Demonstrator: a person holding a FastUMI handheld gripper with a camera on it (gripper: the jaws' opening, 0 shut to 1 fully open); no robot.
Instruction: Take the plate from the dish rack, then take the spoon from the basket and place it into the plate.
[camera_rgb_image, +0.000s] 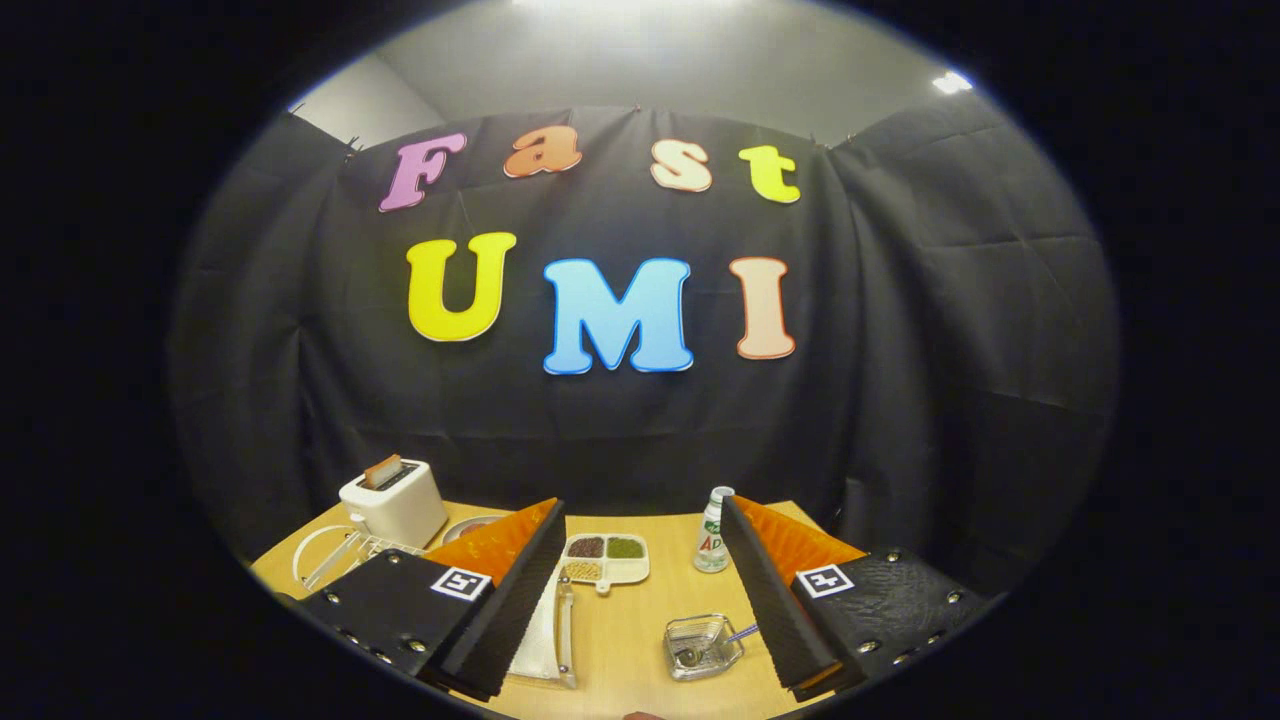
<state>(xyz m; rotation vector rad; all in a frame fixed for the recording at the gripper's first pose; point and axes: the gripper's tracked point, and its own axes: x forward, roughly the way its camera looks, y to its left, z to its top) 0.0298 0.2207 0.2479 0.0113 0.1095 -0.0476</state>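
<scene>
In the gripper view, the claw (640, 590) is seen held wide apart above a wooden surface (620, 640), its two fingers spread and nothing gripped between them. The surface's far edge is met by the black cloth wall, and its left corner is seen rounding off beside a dish rack (335, 560) of white wire, which lies just left of the left finger. A pale rim, likely the plate (318, 548), is seen standing in that rack, though its shape is partly hidden. Behind the rack a white toaster (395, 505) with a slice in its slot is placed near the far edge. A round dish (468, 527) is partly covered by the left finger's tip. Between the fingers, bare wood is left open in a wide lane. Beyond the fingertips a divided tray (607, 558) holding dark, green and tan fillings is set, and a small white bottle (713, 535) stands just beside the right finger's tip. Close to the right finger's inner side a small clear basket (702, 646) is seen, with a thin handle, probably the spoon (740, 633), reaching out toward that finger. A white cloth-like item (540, 630) lies along the left finger's inner side.
</scene>
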